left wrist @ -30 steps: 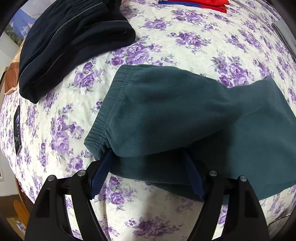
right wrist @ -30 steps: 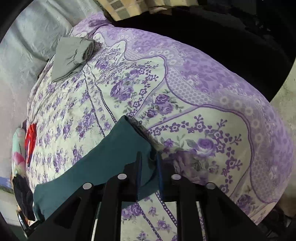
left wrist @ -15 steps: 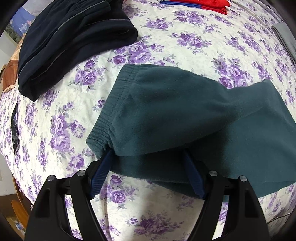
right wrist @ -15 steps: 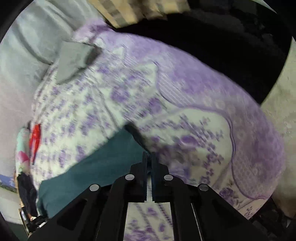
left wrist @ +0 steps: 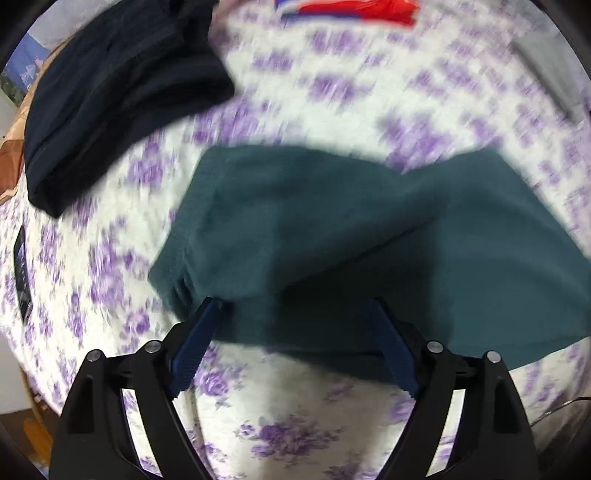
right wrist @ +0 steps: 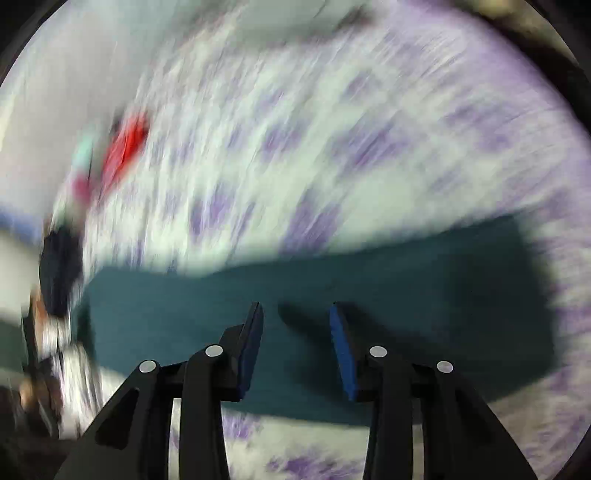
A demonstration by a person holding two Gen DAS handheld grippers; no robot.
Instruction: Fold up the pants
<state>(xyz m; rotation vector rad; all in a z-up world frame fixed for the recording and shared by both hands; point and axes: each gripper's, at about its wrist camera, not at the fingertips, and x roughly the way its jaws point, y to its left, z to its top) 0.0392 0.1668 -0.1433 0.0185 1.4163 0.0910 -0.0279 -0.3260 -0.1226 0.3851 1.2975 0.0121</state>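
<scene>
Dark teal fleece pants (left wrist: 332, 206) lie folded over on the flowered bedspread (left wrist: 332, 92), waistband to the left. My left gripper (left wrist: 291, 301) points down at their near edge by the waistband. Its jaws stand wide and are opening, with loose cloth lying between the blue pads (left wrist: 192, 343), unpinched. In the blurred right wrist view, my right gripper (right wrist: 296, 306) hovers over the middle of the pants (right wrist: 406, 266). Its jaws are opening and hold nothing.
A dark navy garment (left wrist: 110, 92) lies folded at the far left of the bed. A red garment (left wrist: 354, 7) sits at the far edge, also in the right wrist view as a red garment (right wrist: 125, 147). Grey cloth (left wrist: 546, 55) is at the far right, a black device (left wrist: 22, 273) at the left.
My right gripper let go of the pant hem, swung across the bed to above the pants' middle, and opened. The left gripper's jaws widened a little; it stayed in place.
</scene>
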